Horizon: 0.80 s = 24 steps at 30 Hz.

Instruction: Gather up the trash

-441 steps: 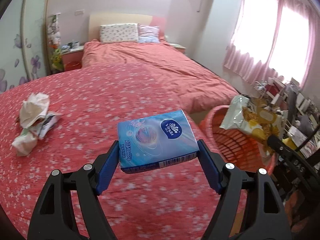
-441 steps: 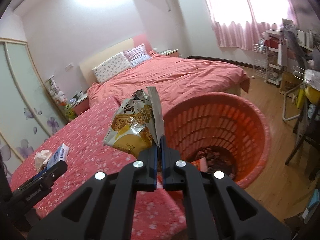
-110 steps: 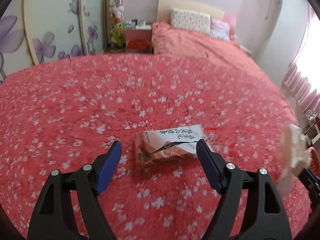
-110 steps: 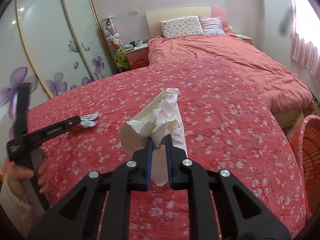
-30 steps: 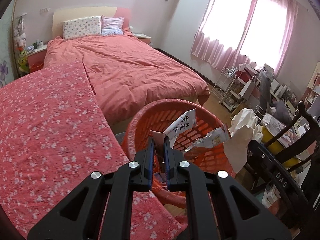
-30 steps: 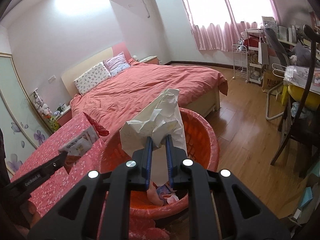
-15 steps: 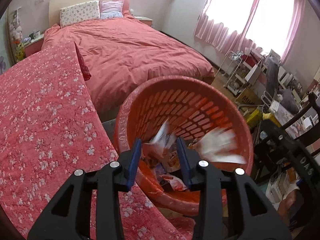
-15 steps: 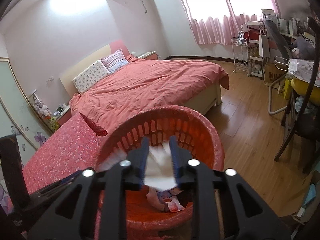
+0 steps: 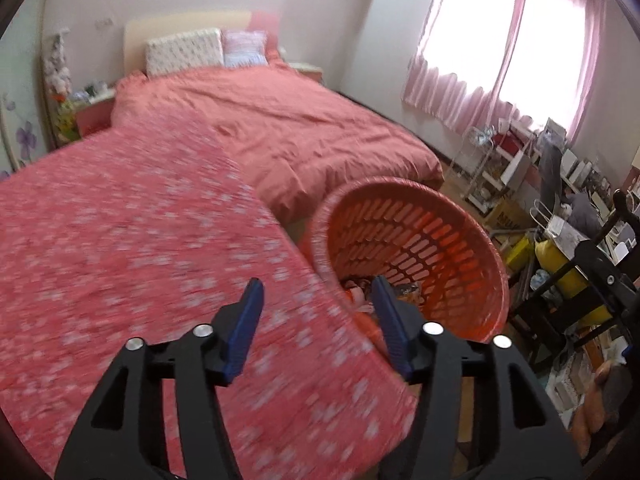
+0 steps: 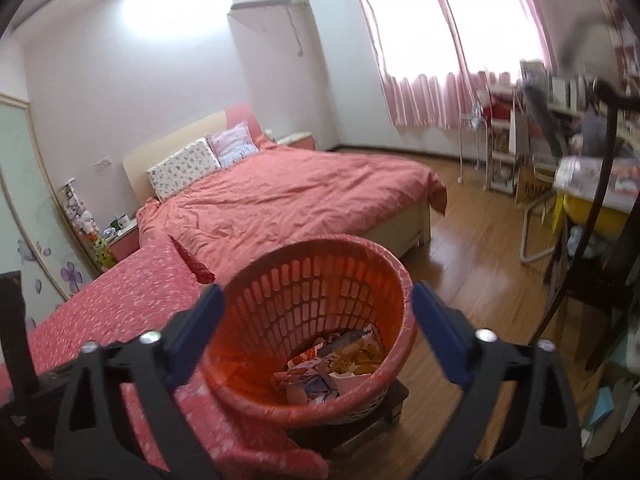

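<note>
A bed (image 10: pixel 288 196) under a plain salmon cover fills the far side of the room, and a flowered red bedspread (image 9: pixel 132 240) covers the nearer surface. At that bedspread's right edge, on the wooden floor (image 10: pixel 472 248), stands the orange slotted basket (image 10: pixel 320 280). Wrappers and crumpled paper, the trash (image 10: pixel 332 364), lie heaped in its bottom. The right gripper (image 10: pixel 316 332) hangs above the basket with its blue fingers (image 10: pixel 196 328) spread wide and empty. The left gripper (image 9: pixel 318 324) is over the bedspread's right edge by the basket rim, fingers likewise apart, holding nothing.

trash (image 10: pixel 334 364) in basket (image 10: pixel 394 276) | basket right of spread (image 9: pixel 120 240) (touching it) | bed (image 9: pixel 280 136) behind
</note>
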Each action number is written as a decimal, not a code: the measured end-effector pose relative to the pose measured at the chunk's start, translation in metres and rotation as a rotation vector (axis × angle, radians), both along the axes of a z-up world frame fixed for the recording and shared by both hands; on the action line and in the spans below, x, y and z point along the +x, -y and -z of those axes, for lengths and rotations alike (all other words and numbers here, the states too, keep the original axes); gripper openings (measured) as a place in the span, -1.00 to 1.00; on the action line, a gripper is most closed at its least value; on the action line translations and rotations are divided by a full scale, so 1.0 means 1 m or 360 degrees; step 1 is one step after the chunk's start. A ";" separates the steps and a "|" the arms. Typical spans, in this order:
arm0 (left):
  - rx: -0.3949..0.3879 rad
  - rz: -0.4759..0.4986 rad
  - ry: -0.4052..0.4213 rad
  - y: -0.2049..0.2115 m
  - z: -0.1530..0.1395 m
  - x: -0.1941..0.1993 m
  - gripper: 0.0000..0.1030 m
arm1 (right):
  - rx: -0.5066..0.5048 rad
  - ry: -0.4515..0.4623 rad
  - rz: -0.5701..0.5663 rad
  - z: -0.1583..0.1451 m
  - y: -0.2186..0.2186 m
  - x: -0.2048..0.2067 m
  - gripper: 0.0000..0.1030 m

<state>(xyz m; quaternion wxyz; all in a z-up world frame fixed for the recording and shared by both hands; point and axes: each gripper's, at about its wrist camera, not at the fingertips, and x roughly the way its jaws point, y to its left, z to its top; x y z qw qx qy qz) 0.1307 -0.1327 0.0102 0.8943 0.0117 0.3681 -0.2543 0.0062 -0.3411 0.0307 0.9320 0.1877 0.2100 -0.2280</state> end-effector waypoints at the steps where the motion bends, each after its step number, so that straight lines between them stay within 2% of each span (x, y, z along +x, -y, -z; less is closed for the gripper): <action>1: -0.0005 -0.0018 0.0035 -0.013 -0.005 -0.010 0.22 | -0.0022 0.0004 -0.0016 -0.004 -0.011 -0.007 0.89; 5: 0.0002 -0.0098 0.0156 -0.054 -0.021 -0.044 0.43 | -0.0070 0.0027 -0.0067 -0.014 -0.046 -0.037 0.91; 8: 0.0009 -0.0167 0.0238 -0.073 -0.027 -0.073 0.63 | -0.0131 0.0040 -0.0103 -0.018 -0.074 -0.056 0.91; 12: 0.0029 -0.0259 0.0318 -0.093 -0.029 -0.102 0.79 | -0.0239 0.0006 -0.0110 -0.017 -0.109 -0.075 0.91; 18: 0.0069 -0.0404 0.0404 -0.106 -0.027 -0.135 0.89 | -0.0394 -0.0070 -0.0056 -0.013 -0.145 -0.094 0.91; 24: 0.0090 -0.0502 0.0431 -0.119 -0.018 -0.154 0.93 | -0.0452 -0.0105 0.0007 -0.012 -0.160 -0.105 0.91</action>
